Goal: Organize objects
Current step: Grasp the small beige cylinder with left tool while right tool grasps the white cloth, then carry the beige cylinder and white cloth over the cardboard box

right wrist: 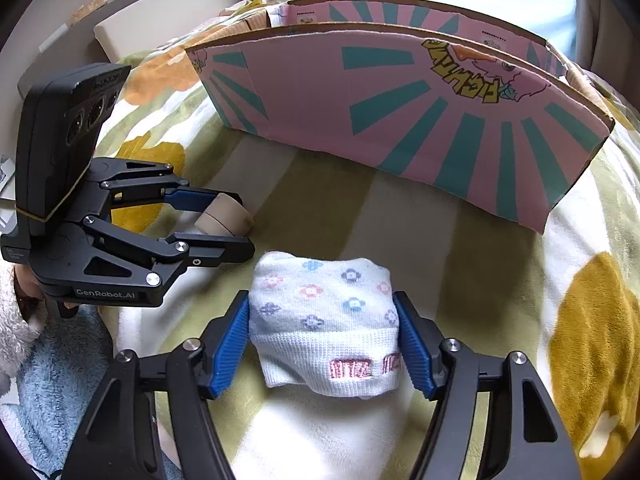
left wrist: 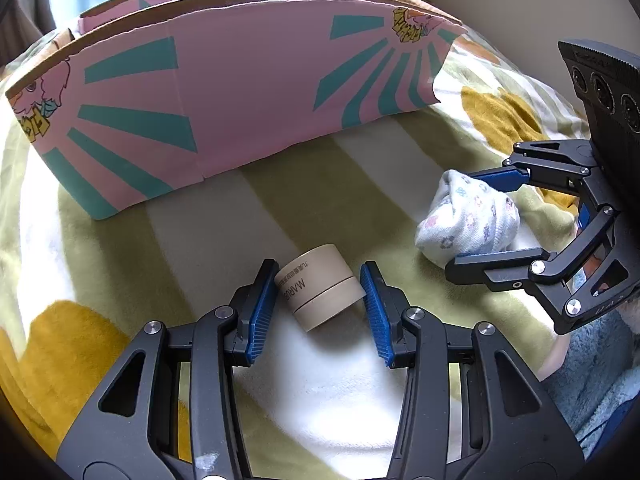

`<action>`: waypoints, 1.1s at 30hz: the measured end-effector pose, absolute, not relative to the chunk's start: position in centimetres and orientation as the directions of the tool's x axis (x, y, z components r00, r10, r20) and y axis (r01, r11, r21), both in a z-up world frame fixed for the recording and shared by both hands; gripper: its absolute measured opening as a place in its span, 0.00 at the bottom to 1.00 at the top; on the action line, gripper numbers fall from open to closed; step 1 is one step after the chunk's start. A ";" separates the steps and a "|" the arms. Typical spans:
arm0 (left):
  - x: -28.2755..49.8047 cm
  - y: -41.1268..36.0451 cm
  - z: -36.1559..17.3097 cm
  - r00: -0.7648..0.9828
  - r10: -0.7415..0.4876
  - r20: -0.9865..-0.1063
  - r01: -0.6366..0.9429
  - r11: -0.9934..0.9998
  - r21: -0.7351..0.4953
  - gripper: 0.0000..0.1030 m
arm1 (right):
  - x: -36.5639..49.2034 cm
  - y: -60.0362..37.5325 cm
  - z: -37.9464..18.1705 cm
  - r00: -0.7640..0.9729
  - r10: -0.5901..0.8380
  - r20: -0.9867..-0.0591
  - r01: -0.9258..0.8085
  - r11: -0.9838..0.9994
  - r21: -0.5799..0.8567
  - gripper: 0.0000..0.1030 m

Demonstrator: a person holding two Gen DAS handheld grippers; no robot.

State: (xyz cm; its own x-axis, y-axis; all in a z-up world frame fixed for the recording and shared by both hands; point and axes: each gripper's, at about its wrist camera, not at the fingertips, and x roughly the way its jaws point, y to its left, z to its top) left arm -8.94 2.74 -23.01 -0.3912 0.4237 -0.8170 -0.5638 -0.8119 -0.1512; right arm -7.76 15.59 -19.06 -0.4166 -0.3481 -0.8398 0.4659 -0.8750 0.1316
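Note:
A beige cylindrical jar lies on its side on the blanket between the fingers of my left gripper. The pads stand apart from it with small gaps, so the gripper is open. The jar also shows in the right wrist view. A rolled white sock with flower print lies between the fingers of my right gripper. Both pads touch its sides; the jaws are wide. The sock shows in the left wrist view with the right gripper around it.
A pink and teal cardboard box, open on top, stands on the striped blanket behind both objects; it also shows in the right wrist view. A blue towel lies near the front edge.

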 end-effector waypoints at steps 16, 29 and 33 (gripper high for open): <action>-7.8 1.7 -19.4 -0.437 0.439 -0.785 -0.541 -0.826 -0.160 0.38 | -7.1 15.5 -16.0 -0.457 -0.362 -0.813 0.454 -0.881 0.137 0.61; -7.1 0.3 -11.9 -0.521 0.433 -0.735 -0.504 -0.852 -0.144 0.38 | -7.0 15.8 -9.8 -0.524 -0.347 -0.778 0.454 -0.887 0.089 0.61; -7.9 -0.4 -9.1 -0.557 0.428 -0.712 -0.483 -0.864 -0.142 0.38 | -7.3 16.1 -7.2 -0.548 -0.339 -0.765 0.459 -0.886 0.063 0.61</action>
State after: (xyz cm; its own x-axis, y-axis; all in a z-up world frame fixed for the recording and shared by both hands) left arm -7.94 -0.36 -9.10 -0.5566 0.4281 -0.7120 -0.4833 -0.8639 -0.1416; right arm -7.30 16.15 -7.21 -0.5475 -0.3387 -0.7652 0.4594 -0.8859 0.0634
